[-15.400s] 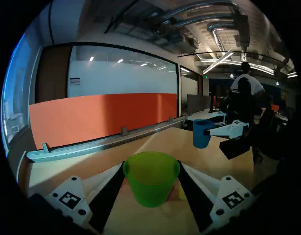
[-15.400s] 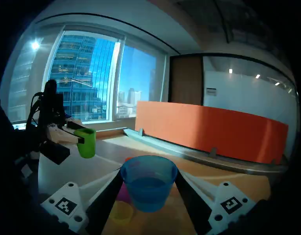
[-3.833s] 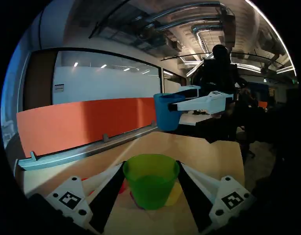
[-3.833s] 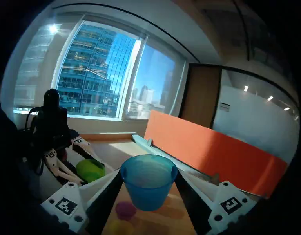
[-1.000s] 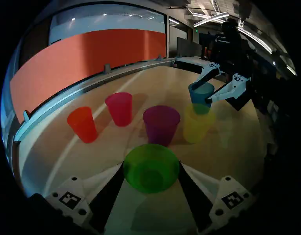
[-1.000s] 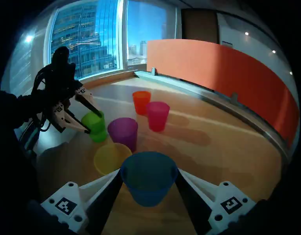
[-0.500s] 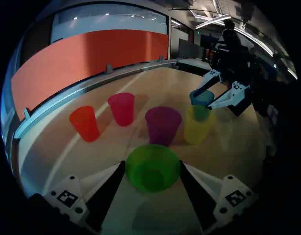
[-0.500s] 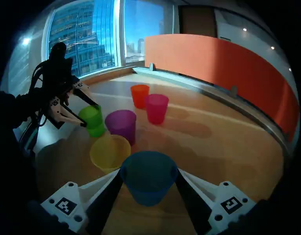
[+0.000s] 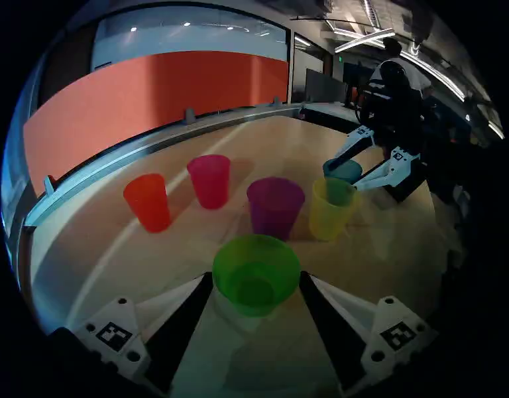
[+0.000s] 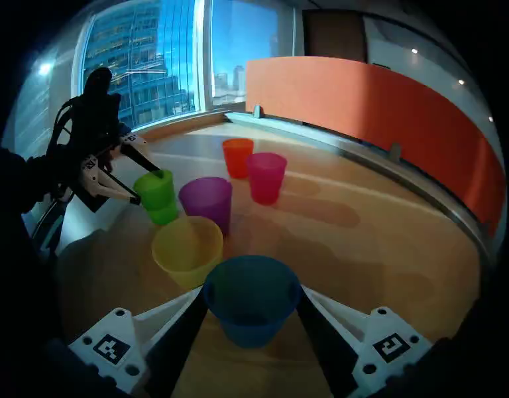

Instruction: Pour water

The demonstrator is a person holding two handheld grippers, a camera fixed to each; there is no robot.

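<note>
**Left gripper** (image 9: 254, 275): lower centre of the left gripper view. Both fingers are closed against the sides of the green cup (image 9: 256, 295), which is upright and low at the table (image 9: 400, 265). Whether its base touches the wood cannot be told.

**Right gripper** (image 10: 252, 292): lower centre of the right gripper view. The fingers are clamped on the blue cup (image 10: 251, 318), which is upright.

**Water**: the level cannot be read in either held cup. The green cup's bottom looks darker, possibly liquid.

**Standing cups**: the yellow cup (image 10: 187, 251) is just up and left of the blue one, very near it. The purple cup (image 10: 208, 199) is close behind the yellow. The pink cup (image 10: 266, 176) and orange cup (image 10: 238, 156) are farther up, mid-frame.

**Hazards (judged)**
- Blue cup against yellow cup. The gap is slight, so a small leftward drift while lowering or tilting could knock the yellow cup into the purple one.
- Early release. Opening the fingers before a base sits flat could drop or rock the cup and slop its contents.
- Over-squeeze. The thin plastic walls may buckle under finger pressure and push liquid over the rim.
- Uneven opening. One finger dragging on the wall could tip the light cup sideways.
</note>
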